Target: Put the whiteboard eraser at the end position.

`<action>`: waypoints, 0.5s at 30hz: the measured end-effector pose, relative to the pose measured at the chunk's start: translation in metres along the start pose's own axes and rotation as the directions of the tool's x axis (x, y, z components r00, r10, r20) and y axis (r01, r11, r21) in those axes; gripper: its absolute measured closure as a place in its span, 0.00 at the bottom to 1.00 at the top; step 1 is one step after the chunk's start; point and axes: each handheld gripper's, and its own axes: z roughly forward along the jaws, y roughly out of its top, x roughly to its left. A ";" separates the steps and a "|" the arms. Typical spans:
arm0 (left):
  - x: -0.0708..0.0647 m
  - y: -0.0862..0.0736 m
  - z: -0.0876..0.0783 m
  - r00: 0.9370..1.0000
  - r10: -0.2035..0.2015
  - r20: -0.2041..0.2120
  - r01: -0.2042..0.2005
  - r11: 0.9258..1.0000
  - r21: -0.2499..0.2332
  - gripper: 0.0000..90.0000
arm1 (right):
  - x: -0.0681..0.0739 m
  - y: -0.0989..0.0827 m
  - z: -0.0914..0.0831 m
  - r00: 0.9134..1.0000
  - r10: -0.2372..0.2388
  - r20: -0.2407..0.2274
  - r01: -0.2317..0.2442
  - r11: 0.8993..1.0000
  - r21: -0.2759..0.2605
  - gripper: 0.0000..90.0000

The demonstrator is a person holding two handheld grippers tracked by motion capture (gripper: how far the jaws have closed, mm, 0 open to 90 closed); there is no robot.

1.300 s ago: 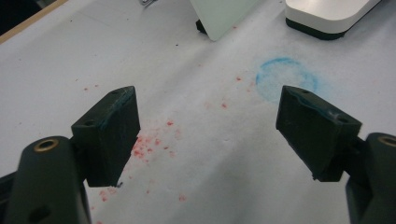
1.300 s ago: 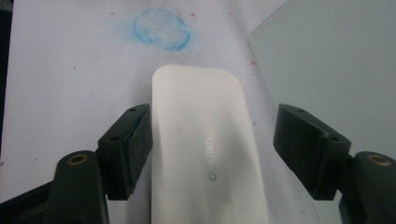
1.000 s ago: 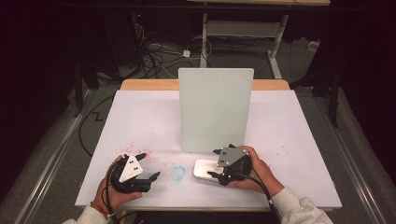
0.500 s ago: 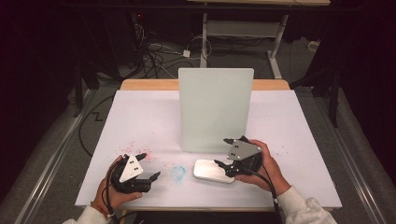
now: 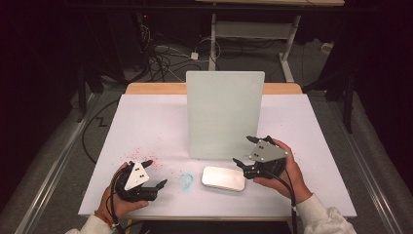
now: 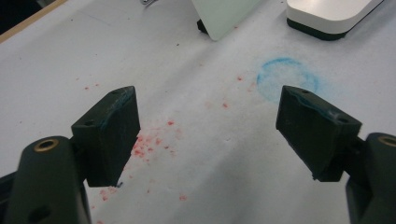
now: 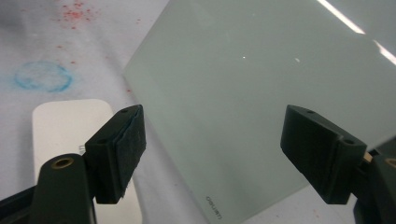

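Observation:
A flat white rounded box (image 5: pixel 223 178) lies on the white table (image 5: pixel 146 122) near the front, just in front of an upright pale green board (image 5: pixel 225 114). My right gripper (image 5: pixel 242 150) hovers open just right of the box and close to the board's lower right corner, holding nothing. In the right gripper view the gripper (image 7: pixel 212 144) faces the board (image 7: pixel 261 93), with the box (image 7: pixel 65 126) at lower left. My left gripper (image 5: pixel 156 173) rests open at the front left. The left gripper view has that gripper (image 6: pixel 205 126) empty over the table, the box (image 6: pixel 334 16) far off.
A blue ring stain (image 5: pixel 185 181) marks the table between the two grippers, and red specks (image 5: pixel 141 156) are scattered by the left one. The table's front edge runs just behind both hands. Cables (image 5: pixel 165 53) and a desk frame stand on the floor beyond the table.
My right gripper has moved right and back off the white box, which now lies free on the table. The left gripper has stayed in place.

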 end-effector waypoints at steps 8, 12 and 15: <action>0.000 0.000 -0.001 1.000 0.003 -0.002 -0.003 1.000 -0.001 0.23 | -0.007 -0.006 -0.009 0.998 0.013 0.060 -0.012 1.000 -0.007 0.25; 0.000 0.000 -0.001 1.000 0.003 -0.006 -0.003 1.000 0.000 0.23 | -0.010 -0.010 -0.013 0.997 0.018 0.078 -0.017 1.000 -0.012 0.25; 0.000 0.000 -0.001 1.000 0.002 -0.005 -0.002 1.000 0.000 0.23 | -0.011 -0.013 -0.017 0.995 0.024 0.097 -0.022 1.000 -0.013 0.25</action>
